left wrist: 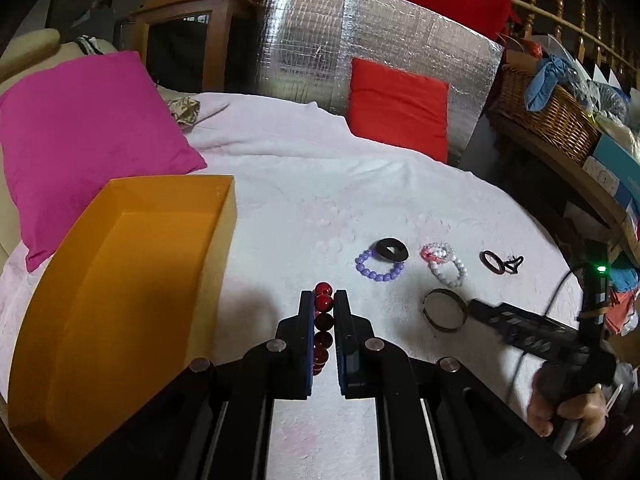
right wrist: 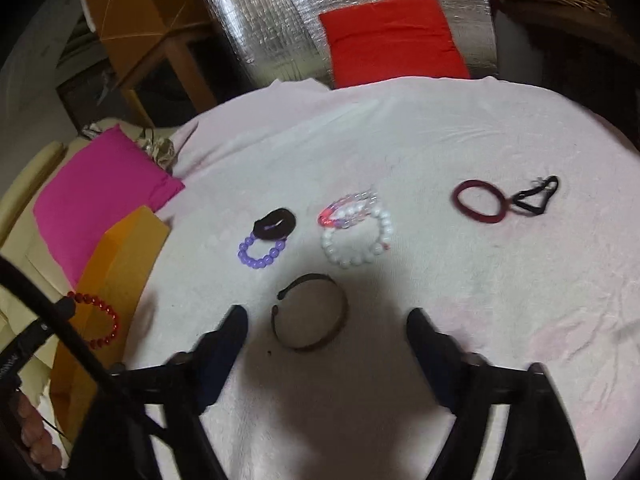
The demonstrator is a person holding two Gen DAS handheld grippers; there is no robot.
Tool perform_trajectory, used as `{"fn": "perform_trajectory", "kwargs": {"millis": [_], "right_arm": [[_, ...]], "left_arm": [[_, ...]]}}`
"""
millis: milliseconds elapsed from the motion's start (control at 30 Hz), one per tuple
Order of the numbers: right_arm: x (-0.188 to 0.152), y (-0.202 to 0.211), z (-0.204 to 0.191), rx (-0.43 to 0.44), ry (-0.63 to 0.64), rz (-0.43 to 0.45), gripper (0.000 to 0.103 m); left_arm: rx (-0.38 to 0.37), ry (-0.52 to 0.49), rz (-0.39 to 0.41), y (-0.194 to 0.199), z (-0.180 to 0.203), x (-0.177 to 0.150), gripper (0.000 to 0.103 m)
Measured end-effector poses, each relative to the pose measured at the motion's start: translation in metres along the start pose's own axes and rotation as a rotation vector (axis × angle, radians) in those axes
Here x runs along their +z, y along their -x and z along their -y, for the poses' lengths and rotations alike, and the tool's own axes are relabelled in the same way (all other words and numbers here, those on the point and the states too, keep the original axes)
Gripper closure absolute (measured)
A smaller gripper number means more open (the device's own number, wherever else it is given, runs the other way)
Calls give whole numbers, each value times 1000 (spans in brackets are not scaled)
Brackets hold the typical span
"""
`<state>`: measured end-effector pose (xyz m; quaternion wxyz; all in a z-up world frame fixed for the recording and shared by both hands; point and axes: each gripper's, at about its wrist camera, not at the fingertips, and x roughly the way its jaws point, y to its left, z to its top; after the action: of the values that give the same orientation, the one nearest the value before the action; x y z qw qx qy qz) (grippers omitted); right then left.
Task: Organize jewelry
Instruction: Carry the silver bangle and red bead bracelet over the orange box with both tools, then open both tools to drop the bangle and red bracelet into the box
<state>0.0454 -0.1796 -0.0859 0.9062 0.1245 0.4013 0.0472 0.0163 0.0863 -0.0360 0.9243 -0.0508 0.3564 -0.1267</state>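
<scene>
Red beads [left wrist: 323,322] hang clamped in the left claw [left wrist: 324,304] beside the orange box [left wrist: 120,280] at the tabletop's left edge (likely their destination), while the right claw [right wrist: 326,316], jaws wide apart, straddles a bangle [right wrist: 310,312] near the front edge.

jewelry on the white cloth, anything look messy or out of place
Mildly. The black scrunchie lies overlapping the purple bead bracelet, and the clear pink bracelet overlaps the white bead bracelet. Nothing looks broken or spilled.
</scene>
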Motion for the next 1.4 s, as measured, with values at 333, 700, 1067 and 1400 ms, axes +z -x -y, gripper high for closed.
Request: {"fn": "perform_trajectory", "kwargs": {"millis": [333,700,1067,1400], "right_arm": [[-11,-54,-49,-190,257,-50,40],[-8,9,-64,0,193,105,40],[5,5,-199,226,339,121,40],[5,-67,-308,280,426,-8,38]], "left_arm": [[-4,-29,5,1,5,-1,94],[-12,59,139,60,-24,13,94],[241,198,166,90,-110,4,94],[375,337,-40,49,-175,-25,93]]}}
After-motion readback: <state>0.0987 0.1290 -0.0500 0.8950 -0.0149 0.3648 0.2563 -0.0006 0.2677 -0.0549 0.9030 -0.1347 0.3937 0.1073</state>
